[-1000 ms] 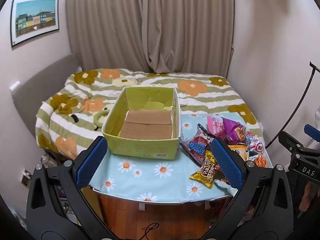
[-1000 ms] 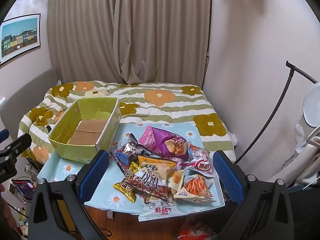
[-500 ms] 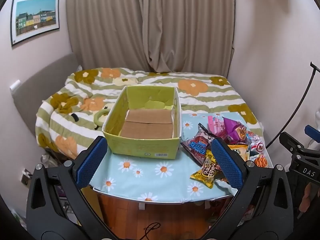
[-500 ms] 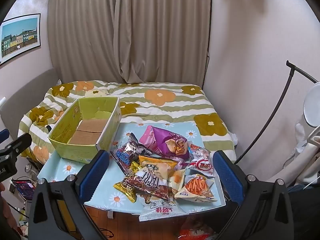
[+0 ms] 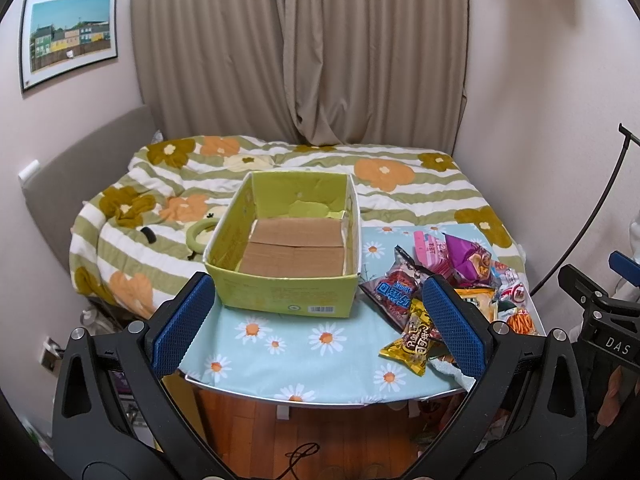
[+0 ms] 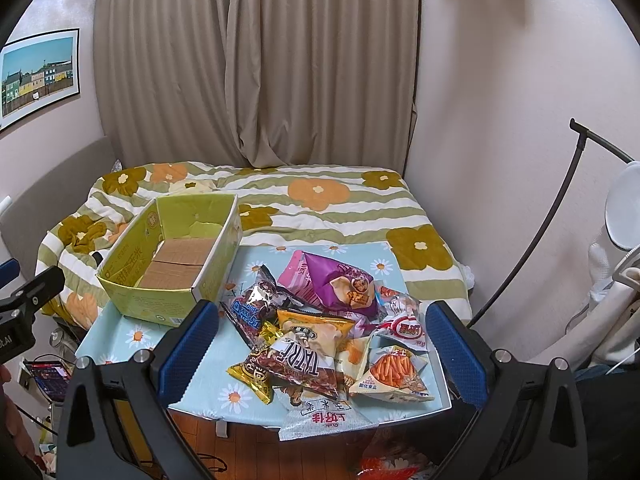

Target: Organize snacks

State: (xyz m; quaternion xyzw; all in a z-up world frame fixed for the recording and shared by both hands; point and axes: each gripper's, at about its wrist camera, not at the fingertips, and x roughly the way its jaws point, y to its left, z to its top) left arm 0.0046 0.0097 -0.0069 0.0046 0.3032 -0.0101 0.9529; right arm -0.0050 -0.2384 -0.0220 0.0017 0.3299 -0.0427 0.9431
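nothing moved | both claws wide, holding nothing | daisy-cloth table [image 5: 280, 360] | floral bed [image 5: 400, 200] | curtain [image 6: 300, 80]

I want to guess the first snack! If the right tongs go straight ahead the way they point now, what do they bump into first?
Probably the snack pile. The right tongs are open and empty, and the brown TATAE bag lies nearest between them. Depth is hard to judge, so that is only a guess.

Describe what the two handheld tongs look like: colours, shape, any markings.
Both are alike. The left tongs and right tongs have matte black, triangular-cutout fingers with silver screws, each tipped by a blue textured pad. Seen from the left view, the right unit's black body carries white letters "DAS". No sleeves or cables are visible.
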